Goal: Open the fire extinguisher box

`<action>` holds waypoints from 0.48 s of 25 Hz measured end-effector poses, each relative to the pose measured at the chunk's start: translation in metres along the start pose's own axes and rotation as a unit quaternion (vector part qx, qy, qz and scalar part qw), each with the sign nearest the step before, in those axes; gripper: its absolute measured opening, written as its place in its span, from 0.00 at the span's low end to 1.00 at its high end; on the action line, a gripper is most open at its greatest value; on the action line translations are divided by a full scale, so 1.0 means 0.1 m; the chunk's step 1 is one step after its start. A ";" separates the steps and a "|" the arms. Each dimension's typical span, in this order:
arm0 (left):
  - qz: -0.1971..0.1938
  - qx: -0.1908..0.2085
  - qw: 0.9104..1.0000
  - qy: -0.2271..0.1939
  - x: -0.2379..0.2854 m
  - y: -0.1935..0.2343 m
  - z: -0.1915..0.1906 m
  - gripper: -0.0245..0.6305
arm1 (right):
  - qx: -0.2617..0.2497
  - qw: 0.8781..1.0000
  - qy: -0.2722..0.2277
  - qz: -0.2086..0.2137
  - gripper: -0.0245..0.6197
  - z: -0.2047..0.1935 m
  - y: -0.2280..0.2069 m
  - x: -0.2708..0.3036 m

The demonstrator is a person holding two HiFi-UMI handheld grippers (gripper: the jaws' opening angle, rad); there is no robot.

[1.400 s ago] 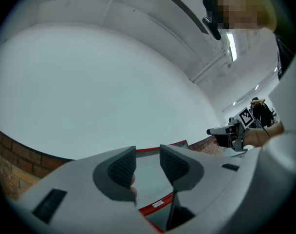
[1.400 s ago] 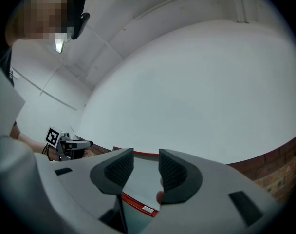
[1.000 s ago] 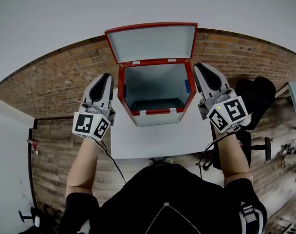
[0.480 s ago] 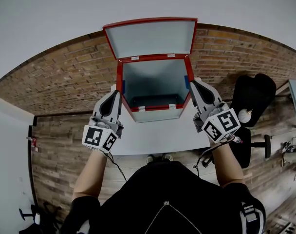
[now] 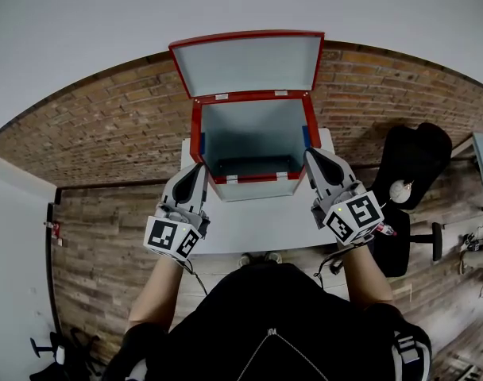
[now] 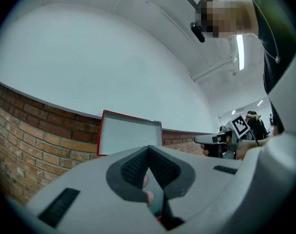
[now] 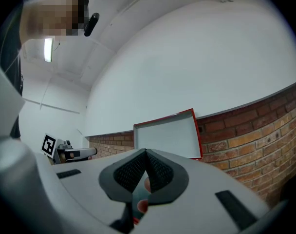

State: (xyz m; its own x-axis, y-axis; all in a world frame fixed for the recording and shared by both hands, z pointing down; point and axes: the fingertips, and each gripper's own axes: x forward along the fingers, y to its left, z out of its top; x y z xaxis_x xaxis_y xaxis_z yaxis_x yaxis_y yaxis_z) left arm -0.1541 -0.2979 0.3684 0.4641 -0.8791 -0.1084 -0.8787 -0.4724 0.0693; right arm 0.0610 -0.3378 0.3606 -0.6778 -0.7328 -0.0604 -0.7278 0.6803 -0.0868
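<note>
Standing open with its lid (image 5: 245, 63) raised on the white tabletop (image 5: 257, 221) before a brick wall (image 5: 106, 125), the red fire extinguisher box (image 5: 253, 133) is flanked at its front corners by the left tongs (image 5: 198, 167) and right tongs (image 5: 310, 154), both clenched on nothing.

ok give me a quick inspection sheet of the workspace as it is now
surface: white table, bare in front of the box
job's things: red fire extinguisher box on the table, lid raised upright; no extinguisher seen inside
clutter: nothing seen
grippers: left gripper and right gripper both shut and empty, one by each front corner of the box
cables: a black cable runs back from the left gripper, another from the right
surroundings: brick wall, wooden floor, black office chair on the right
</note>
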 end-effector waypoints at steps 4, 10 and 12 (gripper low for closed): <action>0.000 -0.018 1.000 0.004 0.00 -0.05 -0.09 0.11 | -0.004 1.000 0.005 0.006 0.07 -0.05 0.07 0.02; -0.007 -0.024 1.000 0.009 0.03 -0.12 -0.17 0.11 | 0.000 1.000 0.010 0.005 0.07 -0.11 0.12 0.03; -0.008 -0.027 1.000 0.009 0.04 -0.14 -0.18 0.11 | 0.001 1.000 0.010 0.005 0.07 -0.13 0.13 0.03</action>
State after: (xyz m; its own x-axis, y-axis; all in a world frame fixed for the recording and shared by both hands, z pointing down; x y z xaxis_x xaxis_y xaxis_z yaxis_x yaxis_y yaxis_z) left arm -0.1384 -0.2958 0.3846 0.4799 -0.8724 -0.0924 -0.8644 -0.4882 0.1205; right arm 0.0485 -0.3307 0.3719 -0.6868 -0.7256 -0.0416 -0.7209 0.6874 -0.0882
